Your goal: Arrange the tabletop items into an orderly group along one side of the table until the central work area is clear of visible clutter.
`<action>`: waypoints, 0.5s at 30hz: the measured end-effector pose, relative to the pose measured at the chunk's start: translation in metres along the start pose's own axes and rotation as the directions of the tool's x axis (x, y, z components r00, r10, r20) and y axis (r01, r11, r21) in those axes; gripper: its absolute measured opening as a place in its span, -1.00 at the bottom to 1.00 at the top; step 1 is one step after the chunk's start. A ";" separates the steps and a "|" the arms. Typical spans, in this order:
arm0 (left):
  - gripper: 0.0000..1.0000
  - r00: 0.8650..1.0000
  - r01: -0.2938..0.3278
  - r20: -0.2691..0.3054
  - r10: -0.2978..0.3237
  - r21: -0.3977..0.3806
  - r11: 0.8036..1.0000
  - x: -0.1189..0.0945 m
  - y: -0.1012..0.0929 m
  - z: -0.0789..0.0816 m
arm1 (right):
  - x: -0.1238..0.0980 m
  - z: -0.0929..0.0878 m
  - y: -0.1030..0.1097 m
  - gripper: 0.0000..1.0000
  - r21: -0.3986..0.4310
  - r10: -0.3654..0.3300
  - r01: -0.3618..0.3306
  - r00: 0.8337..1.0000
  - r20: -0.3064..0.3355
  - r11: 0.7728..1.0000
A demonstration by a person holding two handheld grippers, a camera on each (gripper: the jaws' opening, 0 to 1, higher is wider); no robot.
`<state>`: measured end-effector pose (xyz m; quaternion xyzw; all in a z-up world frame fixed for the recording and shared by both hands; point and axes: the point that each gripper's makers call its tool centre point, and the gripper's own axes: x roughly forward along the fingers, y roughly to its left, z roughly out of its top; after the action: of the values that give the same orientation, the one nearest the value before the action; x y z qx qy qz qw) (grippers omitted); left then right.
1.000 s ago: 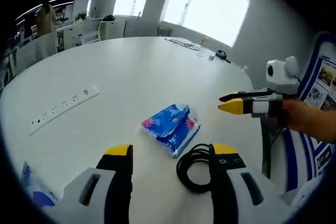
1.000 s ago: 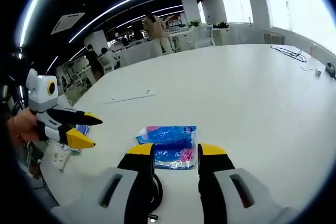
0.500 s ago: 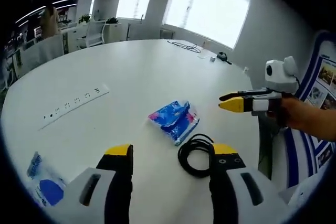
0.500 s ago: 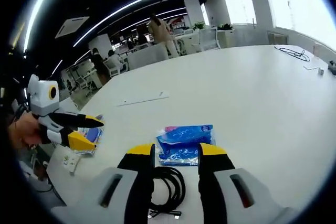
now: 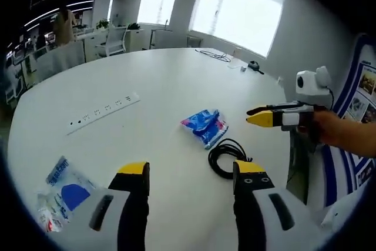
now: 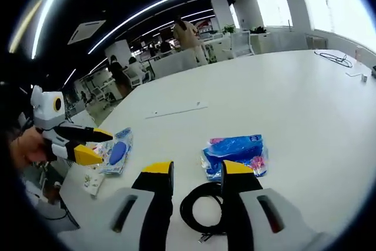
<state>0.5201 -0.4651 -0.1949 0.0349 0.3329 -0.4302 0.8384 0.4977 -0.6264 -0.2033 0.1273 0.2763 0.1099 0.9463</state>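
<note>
On a big white table [image 5: 158, 86] lie the items to be grouped. From the left gripper view, a blue tissue pack [image 5: 205, 126] sits mid-table, and a coiled black cable [image 5: 228, 157] lies just beside it on the near side, close to the right table edge. A clear bag with blue print [image 5: 60, 191] lies near the left edge, well apart from both. A white power strip [image 5: 104, 111] runs flush across the table farther left, and more cables [image 5: 218, 56] lie at the far side.

The left gripper [image 5: 191, 173] hovers over the near table with its yellow-tipped jaws apart and nothing between them. The right gripper [image 5: 254, 116] comes in from the right, held in a hand [image 5: 338, 133], its jaws close together and empty.

From the right gripper view, the right gripper [image 6: 196, 171] hangs above the cable [image 6: 202, 208], the pack [image 6: 235, 153] just beyond. The bag [image 6: 115, 152] lies to the left, beside the left gripper [image 6: 97, 145].
</note>
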 end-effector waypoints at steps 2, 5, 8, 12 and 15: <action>0.15 1.000 -0.008 0.002 0.008 -0.001 1.000 -0.007 0.004 -0.002 | 0.001 -0.002 0.008 -0.40 0.001 0.008 -0.008 1.000 -0.001 1.000; 0.15 1.000 -0.024 0.005 0.024 -0.001 1.000 -0.021 0.012 -0.005 | 0.003 -0.004 0.023 -0.40 0.001 0.023 -0.023 1.000 -0.002 1.000; 0.14 0.999 -0.042 0.009 0.042 -0.002 0.999 -0.036 0.022 -0.008 | 0.006 -0.005 0.034 -0.40 0.001 0.035 -0.035 0.999 -0.002 0.999; 0.14 0.998 -0.060 0.011 0.060 0.000 0.998 -0.054 0.033 -0.012 | 0.010 -0.007 0.053 -0.40 0.004 0.051 -0.051 0.999 -0.002 0.999; 0.14 0.997 -0.071 0.014 0.071 -0.001 0.997 -0.065 0.041 -0.015 | 0.013 -0.009 0.064 -0.41 0.004 0.061 -0.061 0.998 -0.001 0.998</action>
<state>0.5163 -0.3890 -0.1782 0.0435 0.3258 -0.4003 0.8554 0.4945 -0.5611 -0.1979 0.1374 0.2730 0.1384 0.9421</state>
